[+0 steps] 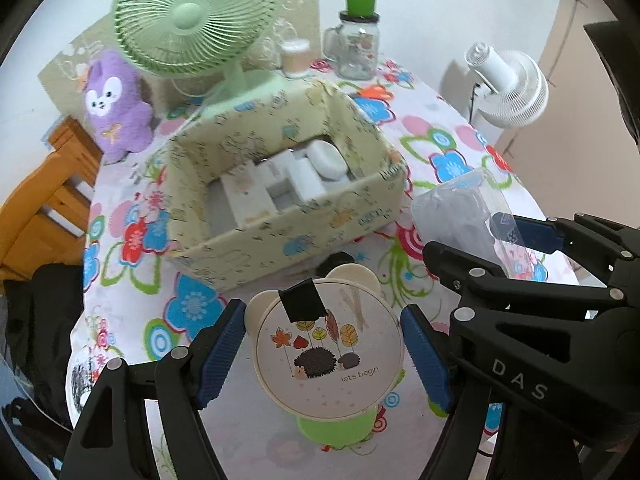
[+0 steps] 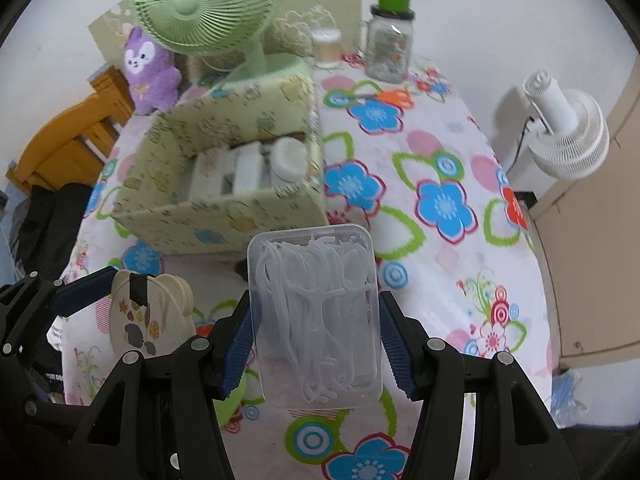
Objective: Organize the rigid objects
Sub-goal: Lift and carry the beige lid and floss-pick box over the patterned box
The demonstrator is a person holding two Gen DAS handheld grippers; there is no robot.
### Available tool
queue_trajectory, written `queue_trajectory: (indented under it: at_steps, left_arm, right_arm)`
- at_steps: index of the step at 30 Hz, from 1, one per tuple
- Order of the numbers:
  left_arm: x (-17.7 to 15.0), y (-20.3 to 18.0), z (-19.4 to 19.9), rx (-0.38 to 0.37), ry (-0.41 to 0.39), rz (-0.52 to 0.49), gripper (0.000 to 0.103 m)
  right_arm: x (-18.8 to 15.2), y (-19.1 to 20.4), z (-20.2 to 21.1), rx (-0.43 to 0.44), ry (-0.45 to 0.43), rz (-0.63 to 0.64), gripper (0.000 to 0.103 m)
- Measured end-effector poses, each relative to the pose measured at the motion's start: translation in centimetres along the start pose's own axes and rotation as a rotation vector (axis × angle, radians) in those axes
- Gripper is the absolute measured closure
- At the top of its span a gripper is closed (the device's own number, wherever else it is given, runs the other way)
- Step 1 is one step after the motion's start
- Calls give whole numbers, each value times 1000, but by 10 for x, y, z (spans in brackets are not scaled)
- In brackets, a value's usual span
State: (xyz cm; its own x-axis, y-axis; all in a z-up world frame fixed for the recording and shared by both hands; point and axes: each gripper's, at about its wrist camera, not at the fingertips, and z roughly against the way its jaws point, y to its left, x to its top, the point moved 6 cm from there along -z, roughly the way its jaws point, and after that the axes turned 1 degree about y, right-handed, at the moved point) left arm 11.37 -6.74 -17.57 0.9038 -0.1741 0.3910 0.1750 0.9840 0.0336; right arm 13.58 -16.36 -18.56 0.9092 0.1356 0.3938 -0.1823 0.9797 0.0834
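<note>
My left gripper [image 1: 324, 352] is shut on a round cream bear-eared case [image 1: 328, 350] with a hedgehog picture, held above the table; the case also shows in the right wrist view [image 2: 146, 314]. My right gripper [image 2: 316, 332] is shut on a clear plastic box of white floss picks [image 2: 316, 312], also seen in the left wrist view [image 1: 460, 212]. Both are held in front of an open yellow patterned cardboard box [image 1: 280, 184], which also shows in the right wrist view [image 2: 224, 176]. It holds several white items.
A floral tablecloth [image 2: 440, 200] covers the table. At the back stand a green fan [image 1: 196, 20], a purple plush toy [image 1: 116, 108], a glass jar with a green lid [image 1: 358, 40] and a small cup [image 1: 296, 56]. A white fan [image 1: 508, 84] stands off the table's right, a wooden chair [image 1: 44, 208] left.
</note>
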Motion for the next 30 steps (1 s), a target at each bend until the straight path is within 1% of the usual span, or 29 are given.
queue_trajectory:
  at_steps: [7, 15, 30]
  left_arm:
    - [9, 16, 16, 23, -17, 38, 23]
    - [27, 23, 26, 38, -47, 61, 23]
    - [63, 36, 23, 63, -71, 80, 23]
  right_arm:
    - [18, 16, 12, 8, -17, 44, 42]
    - [42, 27, 22, 28, -45, 82, 42]
    - [86, 32, 18, 45, -58, 132, 41]
